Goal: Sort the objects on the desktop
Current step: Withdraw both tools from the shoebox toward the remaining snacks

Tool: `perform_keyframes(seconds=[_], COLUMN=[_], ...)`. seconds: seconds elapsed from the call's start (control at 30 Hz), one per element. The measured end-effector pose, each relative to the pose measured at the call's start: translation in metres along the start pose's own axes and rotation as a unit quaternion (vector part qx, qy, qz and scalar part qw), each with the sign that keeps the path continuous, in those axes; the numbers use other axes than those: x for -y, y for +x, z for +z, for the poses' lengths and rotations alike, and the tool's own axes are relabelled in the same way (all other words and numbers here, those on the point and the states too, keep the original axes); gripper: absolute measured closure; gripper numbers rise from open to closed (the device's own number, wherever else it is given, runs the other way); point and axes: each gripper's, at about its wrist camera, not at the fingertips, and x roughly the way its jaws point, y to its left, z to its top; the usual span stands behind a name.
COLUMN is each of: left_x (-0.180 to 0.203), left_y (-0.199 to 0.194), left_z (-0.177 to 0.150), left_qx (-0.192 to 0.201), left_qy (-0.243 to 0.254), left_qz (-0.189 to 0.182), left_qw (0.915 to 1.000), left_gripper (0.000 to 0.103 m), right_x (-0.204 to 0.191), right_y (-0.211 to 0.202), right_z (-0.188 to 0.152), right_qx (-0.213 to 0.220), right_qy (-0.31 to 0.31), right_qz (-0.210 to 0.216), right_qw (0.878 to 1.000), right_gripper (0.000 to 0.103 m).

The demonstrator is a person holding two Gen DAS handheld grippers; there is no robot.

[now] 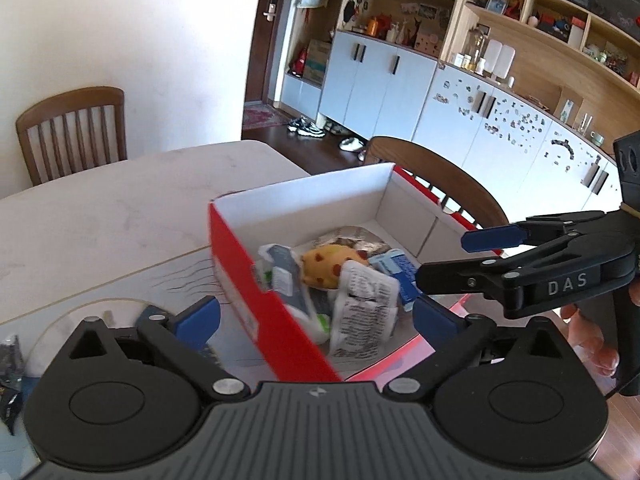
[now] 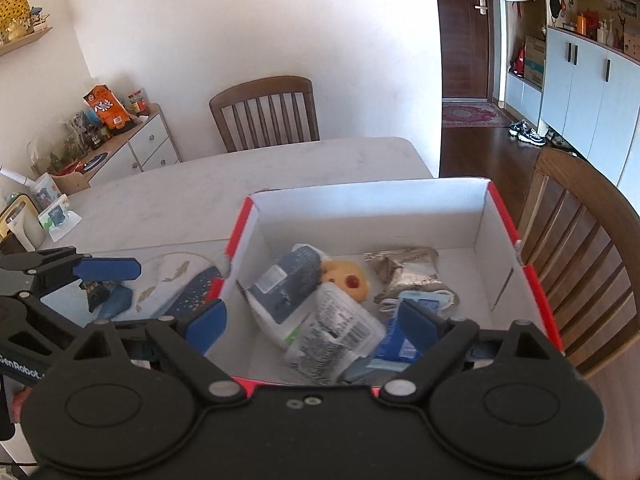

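Observation:
A red cardboard box [image 1: 240, 276] with a white inside stands on the pale table. In it lie a blue-and-white packet [image 2: 284, 284], a yellow toy with red spots [image 2: 352, 280], a white printed packet [image 2: 336, 332], a crumpled silver wrapper [image 2: 408, 268] and a blue packet [image 1: 396, 272]. My left gripper [image 1: 316, 316] hangs open astride the box's near left wall, holding nothing. My right gripper [image 2: 312, 320] is open above the packets in the box, with nothing in it. The right gripper [image 1: 452, 258] also shows at the box's right side in the left wrist view.
A wooden chair [image 2: 266, 110] stands at the table's far side and another [image 2: 580, 256] right of the box. Left of the box lie a fish-print mat [image 2: 172, 276], a dark speckled item [image 2: 196, 292] and small packets [image 1: 10, 360]. Appliances [image 2: 24, 220] crowd the table's left end.

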Motion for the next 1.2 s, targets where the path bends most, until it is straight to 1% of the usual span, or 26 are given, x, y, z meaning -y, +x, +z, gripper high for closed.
perform_keyframes(seconds=[0.17, 0.27, 0.47, 0.53, 0.67, 0.87, 1.03, 1.2], left_x=[-0.018, -0.03, -0.063, -0.075, -0.101, -0.141, -0.173, -0.201], left_y=[-0.018, -0.03, -0.055, -0.064, -0.08, -0.1, -0.11, -0.113], left_z=[-0.01, -0.018, -0.034, -0.038, -0.049, -0.062, -0.074, -0.086], left_qx=[0.008, 0.011, 0.014, 0.015, 0.022, 0.031, 0.035, 0.031], left_qy=[-0.004, -0.003, -0.016, -0.021, -0.029, -0.044, -0.057, -0.064], left_qz=[-0.002, 0.004, 0.016, 0.024, 0.053, 0.09, 0.109, 0.12], left_qw=[1.0, 0.9999, 0.9996, 0.9994, 0.9979, 0.9945, 0.9918, 0.9902], left_gripper=[0.0, 0.0, 0.0, 0.0, 0.0, 0.0, 0.0, 0.0], right_x=[-0.025, -0.043, -0.083, -0.097, -0.126, -0.167, -0.199, -0.224], right_y=[0.002, 0.004, 0.012, 0.017, 0.029, 0.055, 0.075, 0.098], right_z=[-0.002, -0.002, -0.001, 0.0, 0.003, 0.008, 0.012, 0.013], right_qx=[0.001, 0.001, 0.004, 0.004, 0.003, -0.009, -0.021, -0.04], right_qy=[0.002, 0.001, -0.004, -0.006, -0.016, -0.035, -0.049, -0.052], right_qz=[-0.003, -0.002, 0.006, 0.011, 0.019, 0.031, 0.042, 0.048], right_qw=[1.0, 1.0, 1.0, 1.0, 1.0, 0.999, 0.998, 0.997], right_gripper=[0.01, 0.01, 0.01, 0.01, 0.01, 0.01, 0.01, 0.01])
